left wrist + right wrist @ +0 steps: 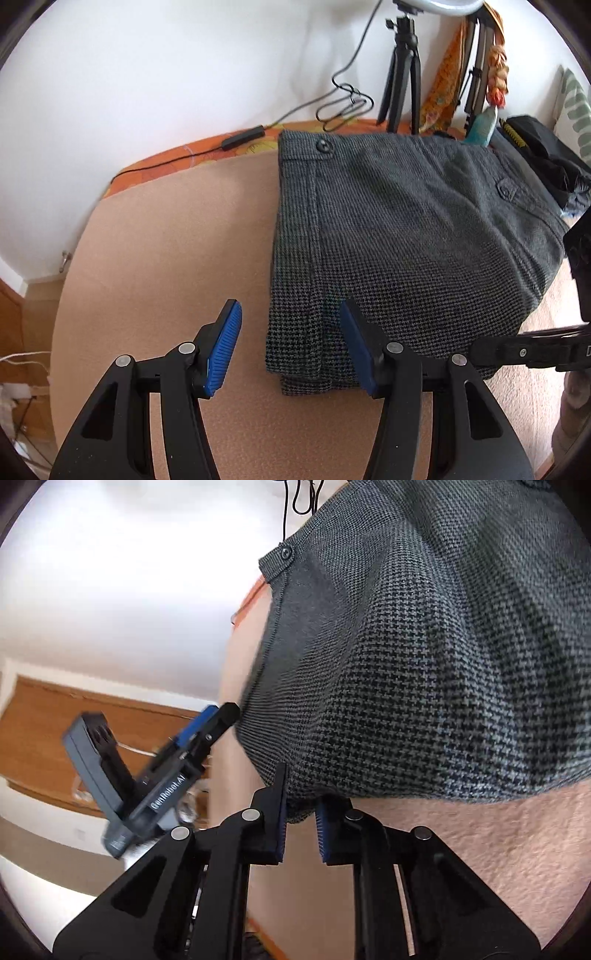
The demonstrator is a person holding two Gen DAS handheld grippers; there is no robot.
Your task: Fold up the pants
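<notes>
Two tools, left tool (290, 332) gaping empty, right tool (299, 812) slightly parted at folded pants (399, 236), beige tabletop (166, 240), white wall (166, 74).

Black left tool (290, 341), blue ribbed pads (225, 341), silver rivets

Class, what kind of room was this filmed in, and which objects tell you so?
Probably a home room: folded houndstooth pants lie on a padded beige surface, with a camera tripod and patterned cushion against the white wall.
</notes>
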